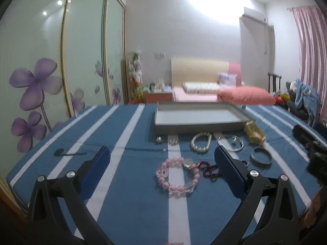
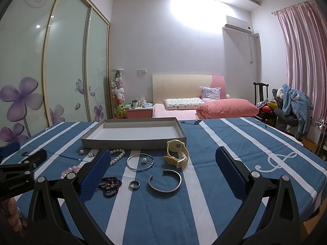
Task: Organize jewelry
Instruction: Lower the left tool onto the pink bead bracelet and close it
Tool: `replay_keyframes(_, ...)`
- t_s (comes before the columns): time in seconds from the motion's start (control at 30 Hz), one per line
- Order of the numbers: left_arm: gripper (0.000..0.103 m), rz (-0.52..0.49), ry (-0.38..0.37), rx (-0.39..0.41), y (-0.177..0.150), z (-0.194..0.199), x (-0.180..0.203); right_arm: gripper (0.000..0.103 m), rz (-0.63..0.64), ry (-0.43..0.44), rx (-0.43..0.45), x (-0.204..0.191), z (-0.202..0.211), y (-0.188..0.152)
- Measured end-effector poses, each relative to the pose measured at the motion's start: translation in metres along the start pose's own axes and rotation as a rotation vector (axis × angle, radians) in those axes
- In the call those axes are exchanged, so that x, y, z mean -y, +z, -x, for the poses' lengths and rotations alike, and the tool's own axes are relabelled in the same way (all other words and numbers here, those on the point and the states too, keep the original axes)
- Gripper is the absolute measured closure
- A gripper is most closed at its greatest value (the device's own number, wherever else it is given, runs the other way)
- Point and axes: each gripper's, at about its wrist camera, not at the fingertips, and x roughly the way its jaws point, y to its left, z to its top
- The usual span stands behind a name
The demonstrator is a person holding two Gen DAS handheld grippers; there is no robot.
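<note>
Jewelry lies on a blue striped tablecloth in front of an empty grey tray [image 1: 196,127] [image 2: 132,141]. My left gripper [image 1: 162,155] is open, its jaws wide either side of a pink bead bracelet [image 1: 177,176], with a dark red bead bracelet [image 1: 210,168] beside it. My right gripper [image 2: 161,155] is open above a silver cuff [image 2: 165,181], a small ring [image 2: 134,184], a thin silver bangle [image 2: 140,162] and a yellow watch [image 2: 176,153]. A pearl bracelet [image 1: 201,142] [image 2: 117,156] lies near the tray. Both grippers hold nothing.
A black hairpin [image 1: 68,153] lies on the cloth at the left. Small pearl earrings [image 1: 159,139] sit near the tray. The table's edges fall away left and right. A bed [image 2: 204,106], wardrobe and a chair with clothes [image 2: 290,106] stand beyond.
</note>
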Motion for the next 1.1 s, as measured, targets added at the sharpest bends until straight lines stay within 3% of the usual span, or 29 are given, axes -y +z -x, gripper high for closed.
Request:
replay_keyframes(0.13, 0.004, 0.002, -0.017, -0.146, 0.004, -0.034, -0.008, 0.002, -0.011, -0.010, -0.020, 0.005, -0.011, -0.002)
replay_keyframes(0.3, 0.023, 0.006, -0.038, -0.313, -0.001, -0.072, -0.018, 0.002, -0.029, -0.017, -0.052, 0.007, -0.018, -0.001)
replay_keyframes(0.47, 0.042, -0.022, -0.065, -0.404, -0.009, -0.091, -0.017, 0.002, -0.034, -0.016, -0.084, 0.007, -0.022, -0.003)
replay_keyframes(0.6, 0.056, -0.034, -0.082, -0.449, -0.012, -0.100, -0.017, 0.002, -0.039, 0.001, -0.122, 0.009, -0.029, -0.004)
replay_keyframes(0.63, 0.064, -0.035, -0.085, -0.455, -0.013, -0.103, -0.017, 0.002, -0.042, 0.004, -0.133, 0.009, -0.032, -0.004)
replay_keyframes(0.7, 0.068, -0.040, -0.084, -0.454, -0.014, -0.104, -0.018, 0.002, -0.046, 0.010, -0.154, 0.009, -0.035, -0.005)
replay_keyframes(0.77, 0.078, -0.040, -0.086, -0.452, -0.012, -0.105, -0.018, 0.002, -0.048, 0.014, -0.172, 0.009, -0.039, -0.006)
replay_keyframes(0.93, 0.080, -0.053, -0.089, -0.445, -0.010, -0.108, -0.018, 0.002, -0.031, 0.026, -0.233, 0.006, -0.051, -0.007)
replay_keyframes(1.1, 0.080, -0.033, -0.057, -0.448, -0.006, -0.116, -0.027, 0.002, 0.041, 0.034, -0.375, -0.001, -0.078, -0.010)
